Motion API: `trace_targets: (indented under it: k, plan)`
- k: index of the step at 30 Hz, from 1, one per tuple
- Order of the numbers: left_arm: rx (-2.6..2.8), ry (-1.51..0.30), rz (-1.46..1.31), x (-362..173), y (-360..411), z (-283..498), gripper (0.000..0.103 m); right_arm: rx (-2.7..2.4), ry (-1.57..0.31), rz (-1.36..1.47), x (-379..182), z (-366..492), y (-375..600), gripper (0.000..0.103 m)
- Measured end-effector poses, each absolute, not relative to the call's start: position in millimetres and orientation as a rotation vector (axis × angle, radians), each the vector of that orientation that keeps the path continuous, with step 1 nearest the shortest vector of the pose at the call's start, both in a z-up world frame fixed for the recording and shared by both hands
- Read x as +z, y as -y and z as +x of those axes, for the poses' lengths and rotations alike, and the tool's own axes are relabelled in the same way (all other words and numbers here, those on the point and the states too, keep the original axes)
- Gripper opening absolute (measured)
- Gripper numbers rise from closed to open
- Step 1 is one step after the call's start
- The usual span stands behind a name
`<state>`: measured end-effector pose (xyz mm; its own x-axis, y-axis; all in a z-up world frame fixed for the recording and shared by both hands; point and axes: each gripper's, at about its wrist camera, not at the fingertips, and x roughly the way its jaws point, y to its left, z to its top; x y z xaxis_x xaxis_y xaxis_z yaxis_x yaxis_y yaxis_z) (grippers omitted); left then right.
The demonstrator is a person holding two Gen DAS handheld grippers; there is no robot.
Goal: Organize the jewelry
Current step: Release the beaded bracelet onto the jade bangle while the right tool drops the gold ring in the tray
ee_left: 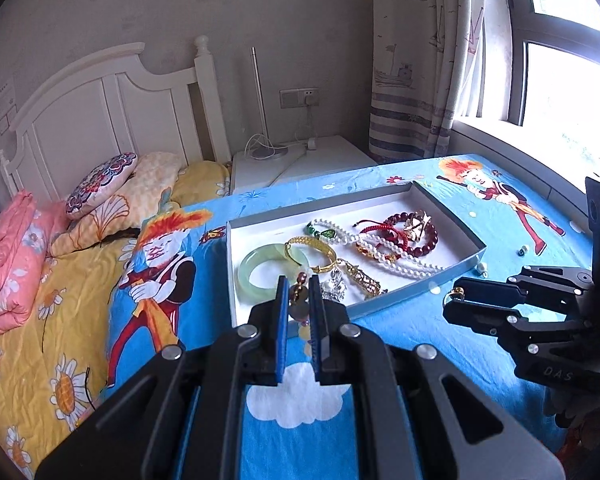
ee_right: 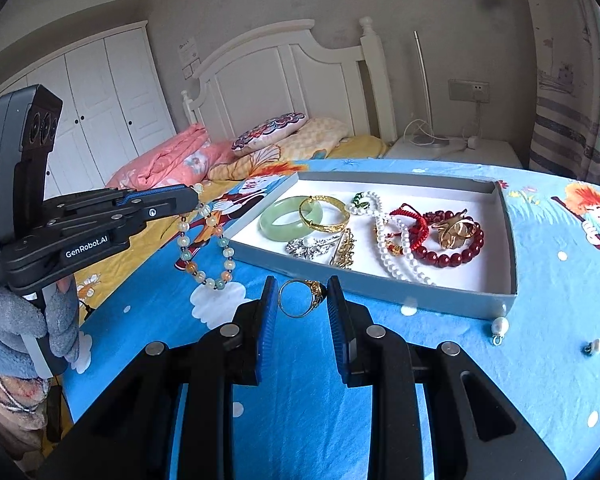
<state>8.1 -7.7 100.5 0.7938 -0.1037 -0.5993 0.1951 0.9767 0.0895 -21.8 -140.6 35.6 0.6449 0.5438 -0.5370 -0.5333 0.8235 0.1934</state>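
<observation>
- Left wrist view: the left tongs [ee_left: 299, 280] are drawn nearly together, pinching a beaded bracelet [ee_left: 299, 294] between the blue pads; only a few beads show in the narrow gap. They hang over the near edge of the tray [ee_left: 452, 270], which sits on the desk [ee_left: 440, 344] under a blue cartoon cloth.
- In the tray lie a jade bangle [ee_left: 256, 272], a gold bangle [ee_left: 312, 250], a pearl necklace [ee_left: 384, 246] and a red bead bracelet [ee_left: 414, 232].
- At the right, the right tongs [ee_left: 450, 306] reach in sideways, tips beside a gold ring [ee_left: 456, 293] lying just outside the tray.
- Right wrist view: the right tongs [ee_right: 302, 296] are spread, and the gold ring [ee_right: 300, 298] lies on the cloth between the fingertips; whether either pad touches it I cannot tell.
- The left tongs [ee_right: 194, 196] come in from the left, pressed on the beaded bracelet [ee_right: 206, 244], which dangles as a loop above the desk [ee_right: 460, 360], just beside the tray [ee_right: 440, 304].
- A loose pearl drop [ee_right: 499, 328] lies near the tray's corner.
</observation>
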Motion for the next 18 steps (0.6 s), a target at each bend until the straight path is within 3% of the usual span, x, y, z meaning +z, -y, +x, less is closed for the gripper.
trace_targets:
  k: [18]
  plan:
    - [-0.094, -0.72, 0.172, 107, 14, 141, 0.009, 0.538, -0.715, -0.113, 21, 58, 115, 0.026]
